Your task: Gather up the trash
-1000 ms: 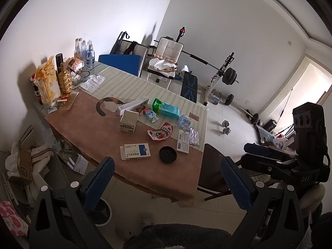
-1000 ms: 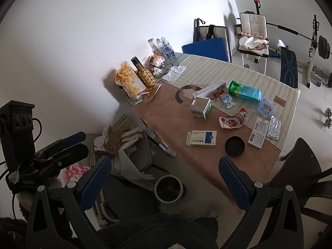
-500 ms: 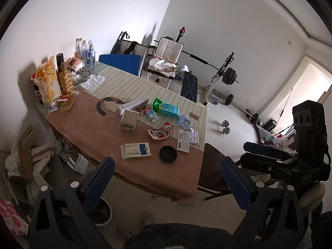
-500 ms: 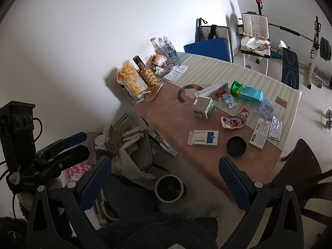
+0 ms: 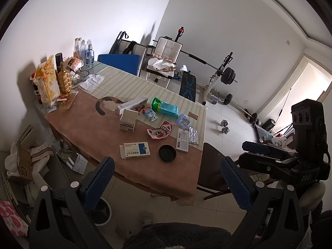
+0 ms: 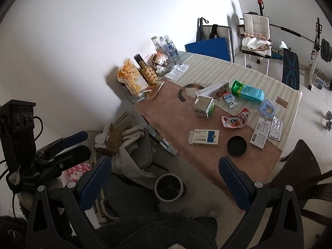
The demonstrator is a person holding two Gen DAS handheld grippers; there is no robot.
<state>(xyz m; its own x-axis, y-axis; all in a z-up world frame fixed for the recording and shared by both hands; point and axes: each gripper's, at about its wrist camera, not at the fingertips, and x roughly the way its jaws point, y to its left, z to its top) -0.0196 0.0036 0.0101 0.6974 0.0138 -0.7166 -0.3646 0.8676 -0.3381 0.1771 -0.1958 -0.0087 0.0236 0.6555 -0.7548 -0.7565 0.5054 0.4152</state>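
Trash lies strewn over the near half of the worktop [image 6: 172, 112]: a flat pill box [image 6: 204, 137], a black lid [image 6: 237, 145], a torn red wrapper [image 6: 235, 120], a leaflet [image 6: 260, 133] and a foil blister [image 6: 275, 128], with an open carton [image 6: 203, 106], a long tube box [image 6: 213, 89] and a green-blue pouch [image 6: 247, 91] farther back. All of it looks light; the cardboard should be stiff enough to pinch across its short sides, while the wrapper and pouch are soft and likely to crumple, best taken at an edge. The foil looks slippery and lies flat, so it may need sliding to the worktop's rim. The pill box's long axis runs left to right, the tube box slants up to the right, and the pouch points right. A bin [image 6: 169, 187] stands on the floor just near the worktop's front edge. Both the left tool [image 5: 167, 181] and right tool [image 6: 165, 178] hang spread wide and empty, well short of the litter.
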